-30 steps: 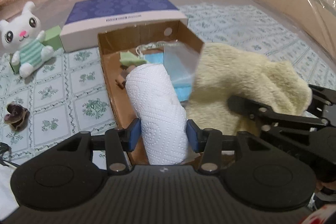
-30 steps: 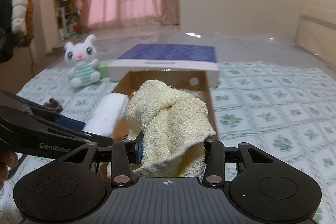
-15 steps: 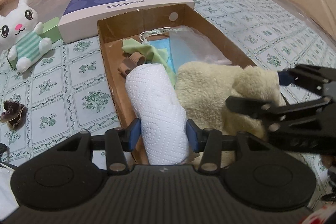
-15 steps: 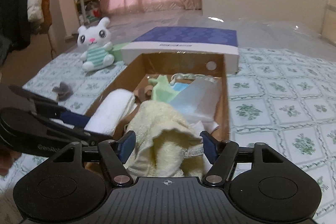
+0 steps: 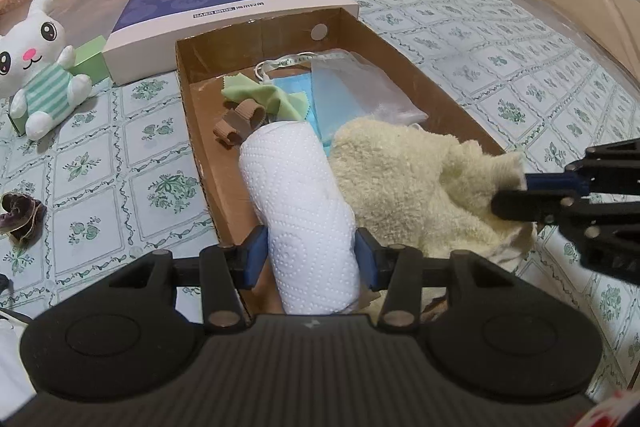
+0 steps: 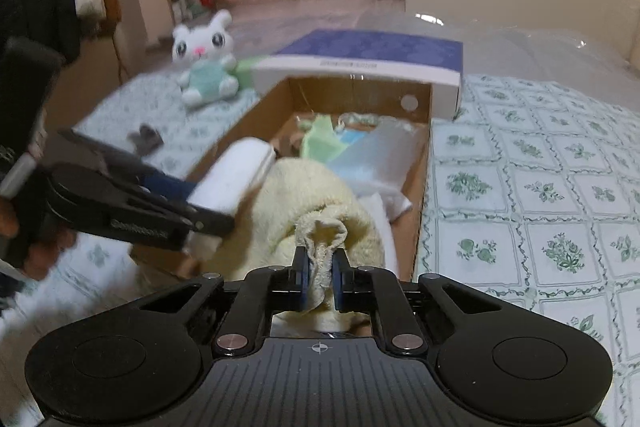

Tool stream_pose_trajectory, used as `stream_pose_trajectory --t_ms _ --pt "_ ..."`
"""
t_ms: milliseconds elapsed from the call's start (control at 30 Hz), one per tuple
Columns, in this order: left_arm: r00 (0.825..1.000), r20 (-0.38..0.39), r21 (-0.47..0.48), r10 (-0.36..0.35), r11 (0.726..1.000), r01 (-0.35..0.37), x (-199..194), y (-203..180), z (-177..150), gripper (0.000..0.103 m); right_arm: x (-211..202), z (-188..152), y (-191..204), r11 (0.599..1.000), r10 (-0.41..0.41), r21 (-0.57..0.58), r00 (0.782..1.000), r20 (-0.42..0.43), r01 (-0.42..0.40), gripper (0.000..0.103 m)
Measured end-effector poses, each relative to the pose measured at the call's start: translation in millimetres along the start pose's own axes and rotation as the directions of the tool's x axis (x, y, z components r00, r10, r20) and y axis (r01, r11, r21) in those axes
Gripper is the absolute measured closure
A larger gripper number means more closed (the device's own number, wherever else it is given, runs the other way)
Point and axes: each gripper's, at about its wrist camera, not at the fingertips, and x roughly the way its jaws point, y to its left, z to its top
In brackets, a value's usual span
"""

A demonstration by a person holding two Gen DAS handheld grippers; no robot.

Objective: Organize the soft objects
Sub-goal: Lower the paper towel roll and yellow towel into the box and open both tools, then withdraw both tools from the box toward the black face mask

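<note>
Cardboard box point(image 5: 384, 39) holds everything. Yellow towel point(image 5: 400, 179) bulges over its near right wall; right gripper point(image 6: 319, 277) closing, pinching a fold, likely to tuck it. Paper-towel roll point(image 5: 300, 203) clamped in left gripper point(image 5: 310, 251), held aside.

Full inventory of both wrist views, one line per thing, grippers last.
Cardboard box: 1, brown, open, centre.
Paper towel roll: 1, white, in box, left side.
Towel: 1, pale yellow, in box, draping over near right edge.
Cloth: 1, green, in box, far end.
Plastic bag: 1, clear, in box.
Lid: 1, blue-white, behind box.
Plush bunny: 1, white, far left.
Left gripper: shut on paper towel roll.
Right gripper: closing, pinching towel fold.
</note>
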Motion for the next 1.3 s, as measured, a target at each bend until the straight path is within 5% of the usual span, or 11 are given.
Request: stream_pose_trajectory --t_ms 300,467,600,733,1300 --pt "1.0 -0.011 0.003 0.005 1.0 -0.005 8.8 -5.1 1.9 0.059 48.8 3.6 -10.1 0.998 -0.04 -0.06 0.989 -0.143 0.031 0.091" --pt "1.0 -0.025 0.001 0.017 1.0 -0.017 17.0 -7.3 3.0 0.059 46.7 3.6 -8.7 0.996 -0.048 -0.086 0.987 -0.153 0.035 0.091" --pt "0.998 -0.046 0.004 0.046 0.999 -0.046 23.8 -11.0 -0.2 0.058 41.5 2.3 -5.5 0.996 -0.055 -0.079 0.989 -0.136 0.044 0.083" --pt "0.999 -0.035 -0.006 0.041 0.999 -0.041 24.2 -12.4 -0.6 0.05 29.3 0.0 -3.8 0.998 -0.045 -0.04 0.996 -0.078 0.042 0.046" --pt "0.999 0.017 -0.056 -0.028 0.998 0.029 -26.5 -0.2 -9.9 0.041 -28.6 -15.5 3.5 0.984 -0.055 0.172 0.997 0.062 0.043 0.041"
